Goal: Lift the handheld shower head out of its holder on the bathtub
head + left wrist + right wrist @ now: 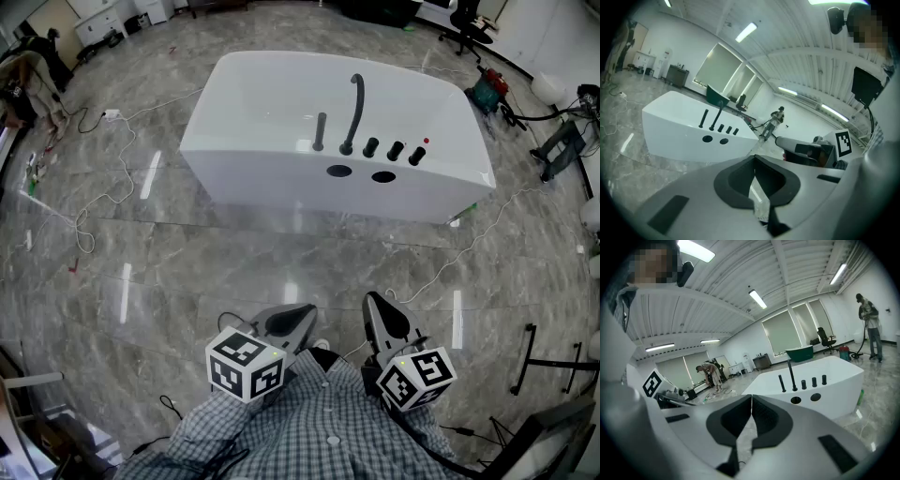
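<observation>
Meeting pad to pad, the jaws of the left gripper [753, 161] are closed with nothing between them, only a thin seam showing between the dark pads. The right gripper [751, 401] is the same: its jaws are pressed together and empty. In the head view both grippers sit at the near edge, just in front of the person's checked shirt [323, 436]. They lie side by side, tips pointing toward the far side, with the left marker cube [246, 364] and the right marker cube [415, 377] close to the body. A wide stretch of grey marble floor [281, 262] lies between them and the white bathtub [272, 164], which stands well apart on the far side. On the tub's near rim the handheld shower head [320, 129], a slim black rod, stands upright in its holder [319, 147]. Just to its right rises a taller curved spout [354, 111], and to the right of that stand three black knobs [395, 150] in a row. Two dark round openings [361, 173] mark the tub's near wall below them. White cables [103, 178] trail over the floor at the left.
</observation>
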Demonstrator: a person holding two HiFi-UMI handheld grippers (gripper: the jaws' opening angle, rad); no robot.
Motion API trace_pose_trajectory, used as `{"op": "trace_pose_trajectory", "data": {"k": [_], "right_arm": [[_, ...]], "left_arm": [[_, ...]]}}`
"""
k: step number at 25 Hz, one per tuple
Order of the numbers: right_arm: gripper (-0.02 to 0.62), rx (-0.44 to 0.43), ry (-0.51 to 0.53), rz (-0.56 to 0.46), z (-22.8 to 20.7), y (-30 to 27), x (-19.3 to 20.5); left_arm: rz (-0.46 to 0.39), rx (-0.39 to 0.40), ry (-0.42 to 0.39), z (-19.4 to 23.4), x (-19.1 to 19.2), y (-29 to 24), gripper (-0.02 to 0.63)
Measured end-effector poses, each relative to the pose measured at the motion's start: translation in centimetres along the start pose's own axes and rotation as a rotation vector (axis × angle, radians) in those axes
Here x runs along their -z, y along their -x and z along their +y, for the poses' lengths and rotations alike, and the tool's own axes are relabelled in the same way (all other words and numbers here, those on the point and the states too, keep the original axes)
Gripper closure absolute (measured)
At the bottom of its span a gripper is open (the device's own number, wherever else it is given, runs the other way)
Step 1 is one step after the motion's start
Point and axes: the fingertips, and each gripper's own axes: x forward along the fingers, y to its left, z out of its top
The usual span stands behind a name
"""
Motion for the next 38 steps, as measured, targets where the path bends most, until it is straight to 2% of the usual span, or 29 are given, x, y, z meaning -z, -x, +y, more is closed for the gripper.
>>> {"op": "trace_pose_trajectory", "data": {"k": [13,26,32,38], "right_arm": [[0.577,-0.016,-0.016,-0.001,0.1,0.2,0.1],[0.577,0.007,-0.030,0.002,-4.3,2.8,-0.2],[0.577,-0.022,-0.025,0.017,-5.5,3.5,0.2],[0.577,-0.041,-0.005,0.007,-5.9,5.0,0.0]], "left_arm": [[-0.011,-0.024,0.008,0.2,0.0,0.3,0.597],[-0.201,-0.202,0.047,2.7,-3.1,3.2,0.597],[-0.263,-0.246,0.056,1.7,-2.8,3.7,0.597],[-0.287,-0.270,0.065,0.9,-2.2,3.6,0.597]]}}
